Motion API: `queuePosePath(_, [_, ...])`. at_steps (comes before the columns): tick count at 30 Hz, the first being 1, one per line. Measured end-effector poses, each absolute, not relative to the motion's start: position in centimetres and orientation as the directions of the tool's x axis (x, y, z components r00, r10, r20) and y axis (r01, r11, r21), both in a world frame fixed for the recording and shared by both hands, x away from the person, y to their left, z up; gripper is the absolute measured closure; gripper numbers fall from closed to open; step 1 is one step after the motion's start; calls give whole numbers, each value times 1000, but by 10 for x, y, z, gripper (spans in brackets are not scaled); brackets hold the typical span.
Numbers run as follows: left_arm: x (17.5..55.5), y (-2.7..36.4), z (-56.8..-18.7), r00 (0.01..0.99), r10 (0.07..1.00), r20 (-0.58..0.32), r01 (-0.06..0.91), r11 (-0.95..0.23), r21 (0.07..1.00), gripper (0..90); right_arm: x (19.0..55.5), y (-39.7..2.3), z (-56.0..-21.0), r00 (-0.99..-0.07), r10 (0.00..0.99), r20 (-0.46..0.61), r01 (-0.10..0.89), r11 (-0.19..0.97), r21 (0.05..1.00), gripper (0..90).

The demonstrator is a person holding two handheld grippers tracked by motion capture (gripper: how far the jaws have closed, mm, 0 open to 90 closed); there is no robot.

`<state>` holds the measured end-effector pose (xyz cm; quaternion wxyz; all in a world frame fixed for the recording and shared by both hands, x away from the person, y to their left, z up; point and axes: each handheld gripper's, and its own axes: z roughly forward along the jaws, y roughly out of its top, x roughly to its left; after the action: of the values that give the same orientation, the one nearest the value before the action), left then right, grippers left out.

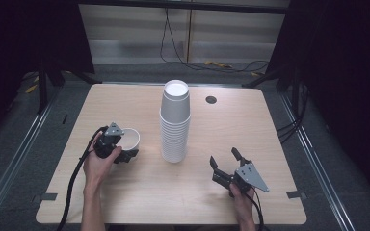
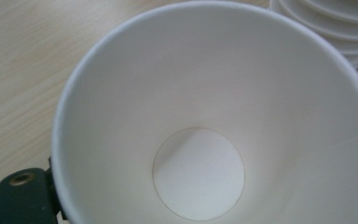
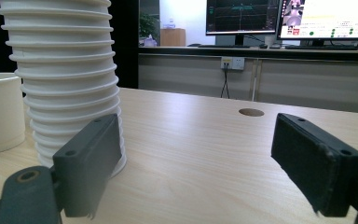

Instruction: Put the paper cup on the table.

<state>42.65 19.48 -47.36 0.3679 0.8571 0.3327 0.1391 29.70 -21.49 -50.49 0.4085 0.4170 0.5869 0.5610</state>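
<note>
A: Single cup point(image 1: 131, 138) upright on the worktop point(image 1: 144, 192), left of the stack point(image 1: 175, 122), well apart from it. White paper, plain, open mouth up, round flat bottom seen from above in the left gripper view.

B: Left tongs point(image 1: 125, 155) at its near rim, wall between the jaws. Clamped or merely closing in?

A: Hard to call. One black jaw outside the wall in the left gripper view, the other hidden behind the cup; pads not seen pressing. Cannot tell whether gripped yet.

B: Right tongs point(image 1: 225, 161)?

A: Wide apart, nothing between them, resting low near the worktop's right front, facing the stack.

B: Handling?

A: Likely very light, thin-walled, easily dented or ovalled by a hard squeeze. Rolled rim probably the stiffest part, so best taken there, one jaw inside, one outside, with gentle pressure. Smooth surface, tapered wall: may slip downward if pinched lower. Empty, so prone to tipping at a sideways nudge.
</note>
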Motion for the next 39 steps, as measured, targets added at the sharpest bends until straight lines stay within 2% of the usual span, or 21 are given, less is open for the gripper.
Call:
queuePosePath(11, [417,205,-492,730,682,-41,462,-448,765,155,297,-215,-505,-319,948,-15,26,24,999,156])
queuePosePath(18, [408,211,-500,693,717,-82,473,-365,802,155,297,-215,-505,-324,946,-11,30,22,999,157])
queuePosePath(25, [395,215,-500,657,752,-51,438,-325,838,155,297,-215,-505,-323,946,-13,29,23,999,156])
queuePosePath(27, [391,217,-501,666,741,-85,438,-297,848,157,297,-215,-505,-324,946,-11,30,22,999,157])
queuePosePath(33, [376,220,-498,635,768,-81,422,-257,869,156,297,-215,-505,-324,946,-11,32,22,999,157])
queuePosePath(39, [349,222,-490,621,783,-35,354,-241,903,159,297,-215,-505,-325,946,-12,32,23,999,157])
